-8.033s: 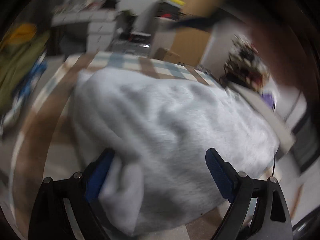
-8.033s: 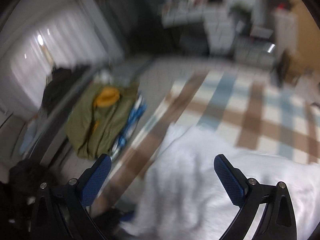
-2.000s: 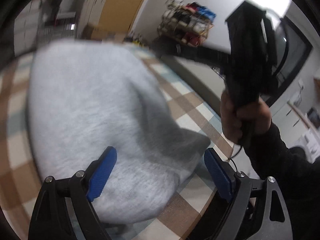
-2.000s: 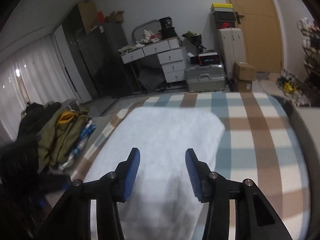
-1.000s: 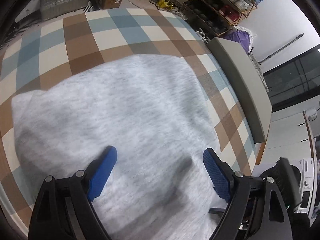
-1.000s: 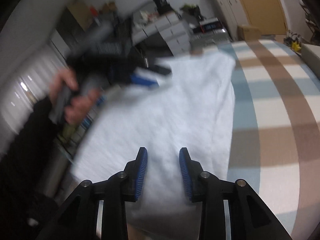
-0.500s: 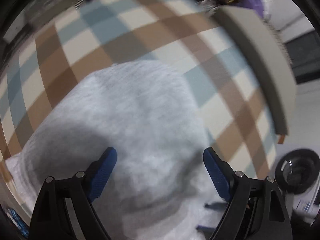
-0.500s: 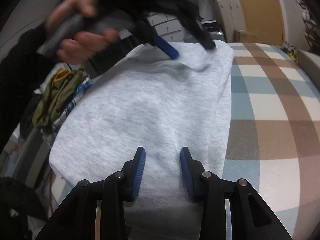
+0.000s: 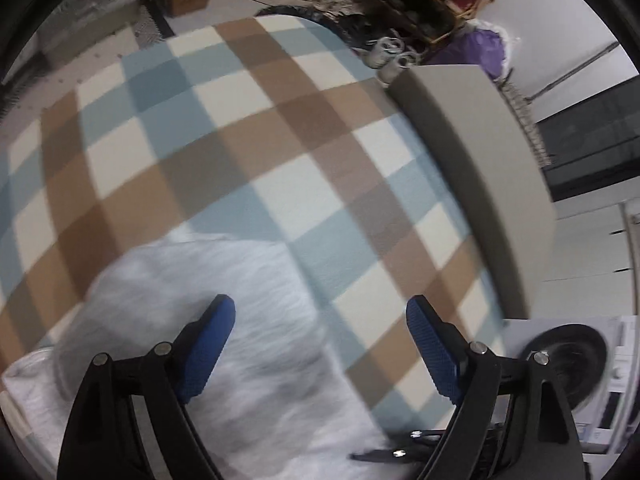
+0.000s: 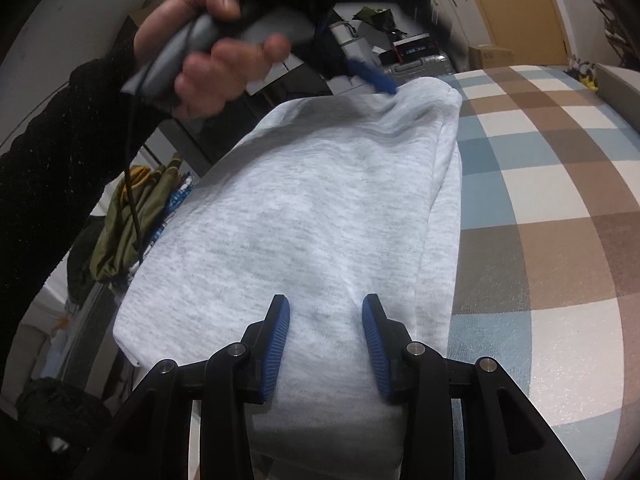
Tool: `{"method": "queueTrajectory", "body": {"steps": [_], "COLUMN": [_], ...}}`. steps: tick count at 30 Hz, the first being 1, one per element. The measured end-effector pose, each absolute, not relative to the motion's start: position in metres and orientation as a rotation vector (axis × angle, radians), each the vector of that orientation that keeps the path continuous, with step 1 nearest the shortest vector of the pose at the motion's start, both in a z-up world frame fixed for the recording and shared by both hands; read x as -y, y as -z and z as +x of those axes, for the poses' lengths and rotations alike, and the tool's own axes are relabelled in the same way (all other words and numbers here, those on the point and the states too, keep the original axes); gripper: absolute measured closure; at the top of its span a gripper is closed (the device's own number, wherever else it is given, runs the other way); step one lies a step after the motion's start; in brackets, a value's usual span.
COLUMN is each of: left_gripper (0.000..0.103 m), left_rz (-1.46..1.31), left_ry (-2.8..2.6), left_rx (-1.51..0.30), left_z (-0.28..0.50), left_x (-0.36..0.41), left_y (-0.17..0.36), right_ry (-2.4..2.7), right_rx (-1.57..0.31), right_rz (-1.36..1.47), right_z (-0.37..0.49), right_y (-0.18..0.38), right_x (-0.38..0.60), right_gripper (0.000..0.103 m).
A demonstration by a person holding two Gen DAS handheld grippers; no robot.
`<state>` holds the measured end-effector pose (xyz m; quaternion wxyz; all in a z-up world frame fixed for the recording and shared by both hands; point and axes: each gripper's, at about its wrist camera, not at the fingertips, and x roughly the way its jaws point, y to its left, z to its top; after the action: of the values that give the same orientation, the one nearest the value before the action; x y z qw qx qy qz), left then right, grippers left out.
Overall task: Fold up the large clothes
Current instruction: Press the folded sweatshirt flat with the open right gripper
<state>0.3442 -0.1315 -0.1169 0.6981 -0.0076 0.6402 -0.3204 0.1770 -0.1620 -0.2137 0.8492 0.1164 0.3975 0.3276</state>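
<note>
Here the checked blanket point(image 10: 560, 208) in blue, brown and cream covers the bed, and the folded grey sweatshirt point(image 10: 312, 216) lies along its left side. The left gripper point(image 9: 320, 316) is spread wide above the garment's far corner, gripping nothing, though blur leaves contact unclear. The right gripper point(image 10: 325, 308) sits narrowly parted over the near end, its blue pads point(image 10: 276, 344) apparently not pinching cloth. A hand point(image 10: 212, 40) holds the left tool.
</note>
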Motion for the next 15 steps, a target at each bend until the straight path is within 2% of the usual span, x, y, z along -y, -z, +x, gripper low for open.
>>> {"method": "queueTrajectory", "body": {"steps": [4, 9, 13, 15], "left_gripper": [0.020, 0.017, 0.019, 0.018], "left_rz": [-0.042, -0.163, -0.129, -0.100], "left_ry": [0.665, 0.691, 0.664, 0.700], "left_rx": [-1.533, -1.524, -1.501, -1.418], "left_z": [0.356, 0.355, 0.332, 0.303], "left_x": [0.143, 0.132, 0.120, 0.102], "left_y": [0.166, 0.167, 0.133, 0.102], "right_ry": [-0.692, -0.696, -0.699, -0.695], "right_rx": [-0.835, -0.837, -0.834, -0.831], "right_rz": [0.246, 0.265, 0.265, 0.260], "right_z": [0.174, 0.175, 0.174, 0.173], "right_y": [0.213, 0.214, 0.214, 0.214], "right_x": [0.162, 0.163, 0.164, 0.164], "right_gripper": [0.065, 0.065, 0.065, 0.065]}}
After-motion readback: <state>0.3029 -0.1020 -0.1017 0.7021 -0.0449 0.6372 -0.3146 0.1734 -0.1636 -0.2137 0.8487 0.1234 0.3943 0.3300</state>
